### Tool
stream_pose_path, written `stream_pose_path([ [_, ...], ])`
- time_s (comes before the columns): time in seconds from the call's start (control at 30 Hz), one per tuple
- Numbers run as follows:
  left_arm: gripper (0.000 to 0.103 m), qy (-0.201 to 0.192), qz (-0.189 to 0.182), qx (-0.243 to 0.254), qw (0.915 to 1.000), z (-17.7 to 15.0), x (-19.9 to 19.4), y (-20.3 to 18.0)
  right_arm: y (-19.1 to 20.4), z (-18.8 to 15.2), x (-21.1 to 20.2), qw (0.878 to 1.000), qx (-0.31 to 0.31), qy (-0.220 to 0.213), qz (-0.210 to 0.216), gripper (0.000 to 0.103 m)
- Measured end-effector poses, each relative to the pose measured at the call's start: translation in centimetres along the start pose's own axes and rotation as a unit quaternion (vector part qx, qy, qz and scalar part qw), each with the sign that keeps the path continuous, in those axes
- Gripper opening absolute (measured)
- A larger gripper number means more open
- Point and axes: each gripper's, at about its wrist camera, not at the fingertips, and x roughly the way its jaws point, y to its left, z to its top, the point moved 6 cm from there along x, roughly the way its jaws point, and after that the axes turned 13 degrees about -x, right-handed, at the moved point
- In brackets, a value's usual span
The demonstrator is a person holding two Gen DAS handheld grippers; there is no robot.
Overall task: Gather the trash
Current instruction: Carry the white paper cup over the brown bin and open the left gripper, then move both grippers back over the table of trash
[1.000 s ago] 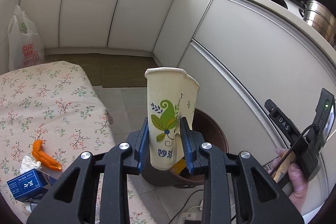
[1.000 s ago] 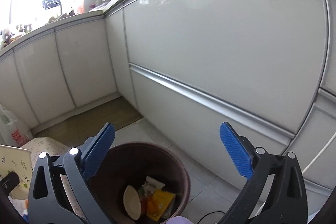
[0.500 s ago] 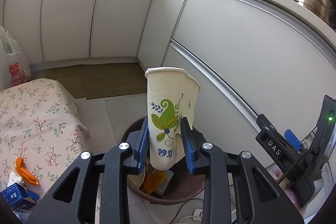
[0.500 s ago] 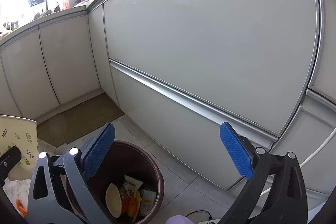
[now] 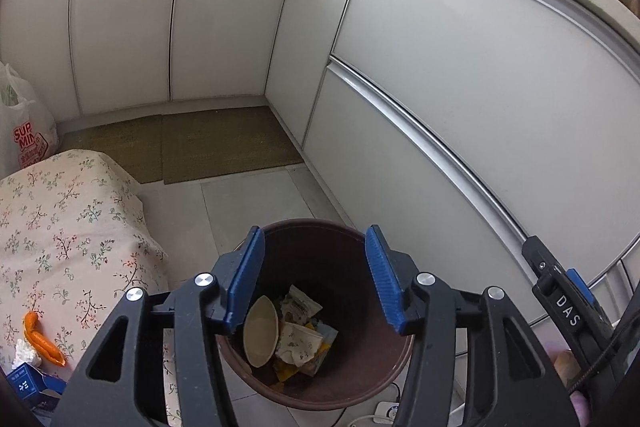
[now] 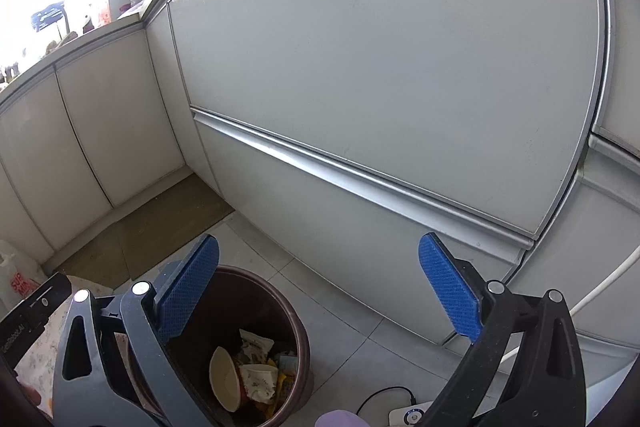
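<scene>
My left gripper [image 5: 314,277] is open and empty above the brown trash bin [image 5: 360,239] on the floor. The paper cup with the green leaf print [image 5: 298,345] lies inside the bin among wrappers, beside a cream bowl-shaped piece [image 5: 260,331]. My right gripper [image 6: 320,291] is open and empty, to the right of the bin [image 6: 256,283]; the cup also shows in the right wrist view [image 6: 258,379]. On the flowered tablecloth [image 5: 60,227] at the left lie an orange peel [image 5: 40,337], a white tissue [image 5: 24,353] and a blue box [image 5: 28,383].
White cabinet fronts [image 5: 460,87] wrap around the back and right. A brown floor mat [image 5: 216,143] lies in the corner. A white plastic bag [image 5: 24,131] stands at the left. A power strip and cables [image 6: 408,415] lie on the tiles beside the bin.
My left gripper carried the paper cup over the bin, then opened; the cup has dropped into the bin. My right gripper stayed open and shifted slightly.
</scene>
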Motion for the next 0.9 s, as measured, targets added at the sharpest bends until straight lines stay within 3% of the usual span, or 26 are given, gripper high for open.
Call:
stream_pose_path([
  [0.33, 0.081, 0.025, 0.041, -0.008, 0.9988, -1.7, 0.1, 3.5, 4.0, 0.0, 0.0, 0.998, -0.055, 0.01, 0.041, 0.096],
  [0.47, 0.082, 0.041, 0.066, -0.007, 0.997, -2.9, -1.0, 6.0, 5.8, -0.4, 0.0, 0.995, -0.069, 0.025, 0.071, 0.096],
  [0.67, 0.082, 0.055, 0.125, 0.007, 0.9905, -4.2, -4.6, 12.4, 10.0, -1.4, -0.3, 0.984, -0.076, 0.061, 0.15, 0.096],
  [0.9, 0.082, 0.056, 0.198, -0.039, 0.9778, -5.1, -9.1, 21.8, 17.3, -3.0, -2.2, 0.967, -0.154, 0.067, 0.192, 0.096],
])
